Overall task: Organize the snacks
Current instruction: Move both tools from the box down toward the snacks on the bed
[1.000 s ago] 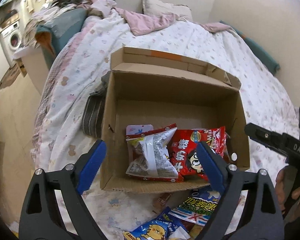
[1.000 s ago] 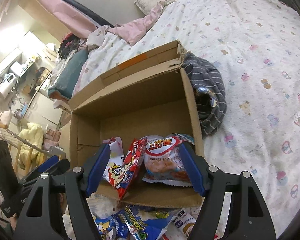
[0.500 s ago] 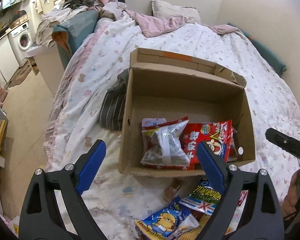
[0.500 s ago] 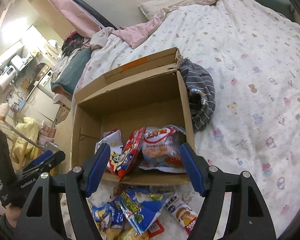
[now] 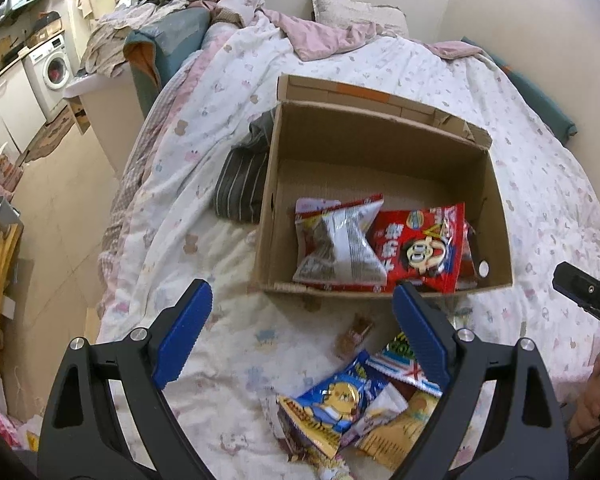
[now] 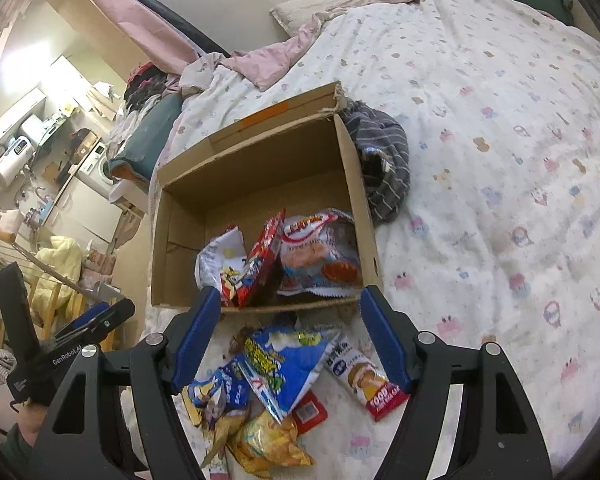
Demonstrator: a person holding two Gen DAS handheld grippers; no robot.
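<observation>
Both claws hang over the bed with fingers spread wide and nothing between them. The left claw (image 5: pixel 300 328) frames bare bedspread, its right finger (image 5: pixel 418 336) overlapping the near edge of a loose pile of snacks (image 5: pixel 356 404) just below and to the right. The right claw (image 6: pixel 290 336) sits directly above the same pile (image 6: pixel 276 384), so the packets lie between and just beyond its blue fingers (image 6: pixel 196 332): a blue bag (image 6: pixel 288 360) on top, a yellow bag (image 6: pixel 268 444) nearest the camera, and a white-and-red packet (image 6: pixel 364 376) beside the right finger.

Just past the pile stands an open cardboard box (image 5: pixel 496 216), its near wall touching the bedspread. Inside, against that near wall, are 3 packets: a silver bag (image 5: pixel 336 244), a red bag (image 5: pixel 420 252) leaning on it, and behind them a shrimp-chip bag (image 6: pixel 320 256) seen only from the right wrist.

A striped grey cloth (image 5: pixel 242 184) lies bunched against the box's outer side. Farther off, the bed (image 6: pixel 500 128) runs to a pillow (image 5: pixel 356 14) by the wall.
</observation>
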